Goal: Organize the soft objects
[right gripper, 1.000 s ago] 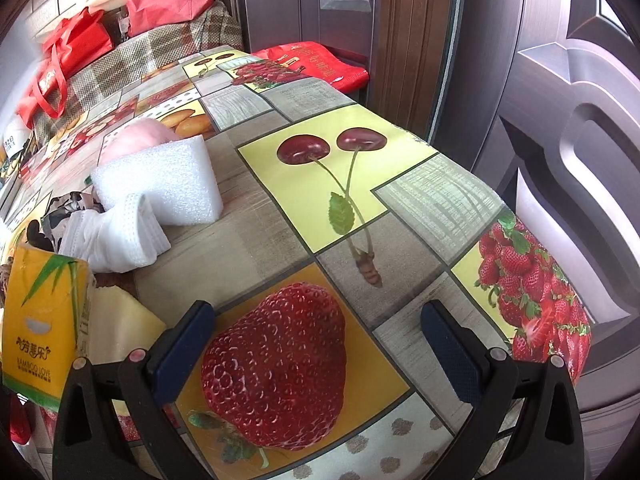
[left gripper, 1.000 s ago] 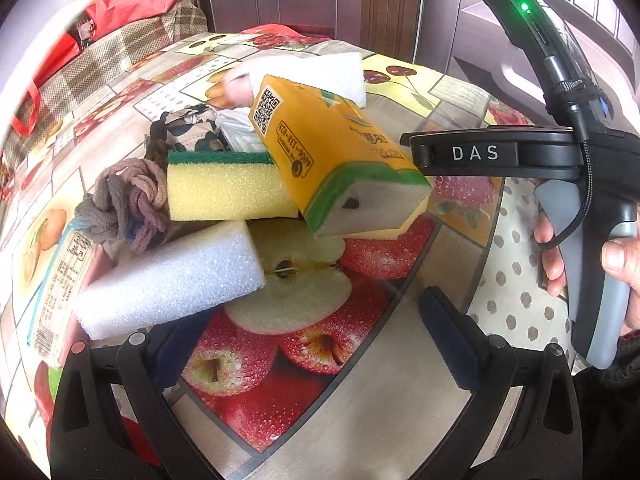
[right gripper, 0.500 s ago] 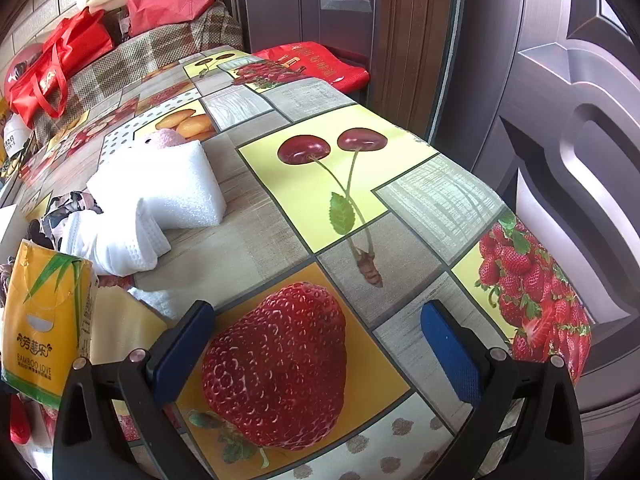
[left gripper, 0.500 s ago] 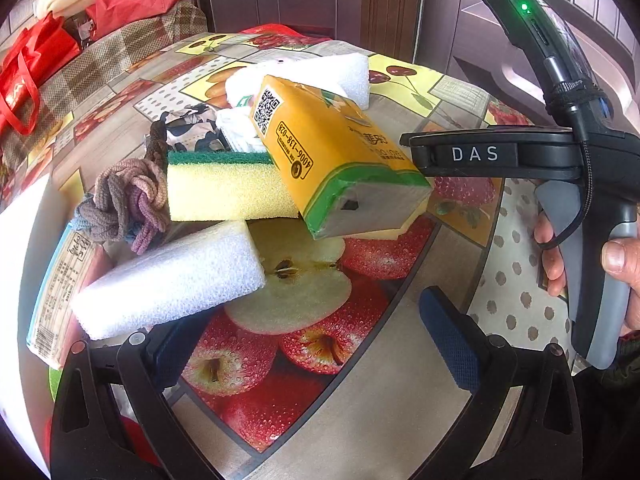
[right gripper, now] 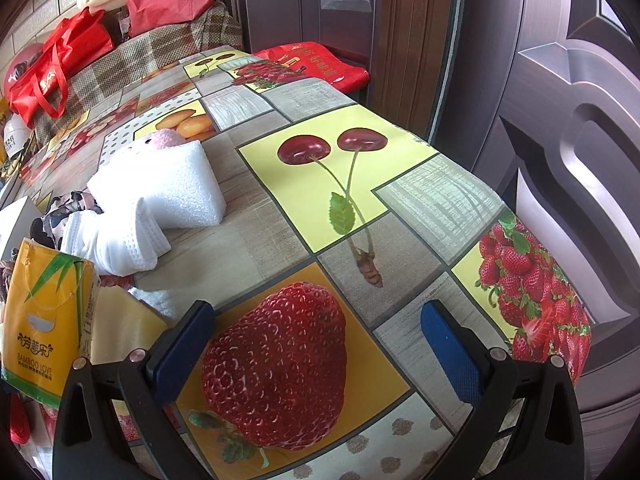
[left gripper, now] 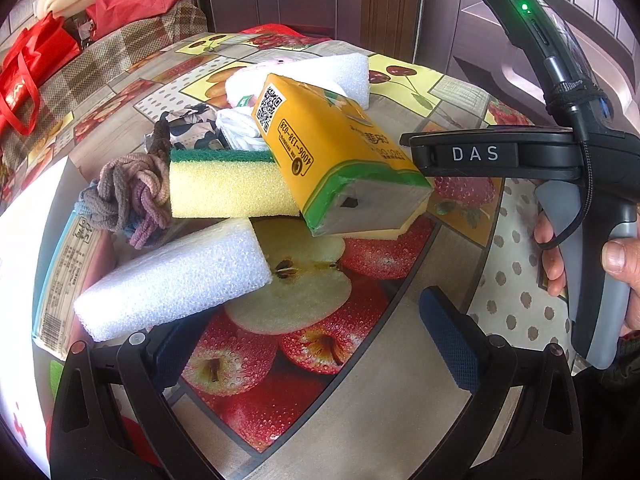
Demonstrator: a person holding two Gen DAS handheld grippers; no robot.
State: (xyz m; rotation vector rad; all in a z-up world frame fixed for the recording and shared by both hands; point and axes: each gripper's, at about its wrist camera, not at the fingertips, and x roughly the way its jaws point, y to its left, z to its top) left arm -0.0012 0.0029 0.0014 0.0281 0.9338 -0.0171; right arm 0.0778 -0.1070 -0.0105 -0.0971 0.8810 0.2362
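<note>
Jaws of both grippers wide apart and empty above two white foam blocks [left gripper: 172,280], one yellow sponge [left gripper: 228,188], one tissue pack [left gripper: 336,156].

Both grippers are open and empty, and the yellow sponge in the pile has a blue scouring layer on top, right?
Nearly. The left wrist view shows the yellow sponge topped with a green scouring layer, not blue. The rest holds: the left gripper and the right gripper are both open and empty.
</note>
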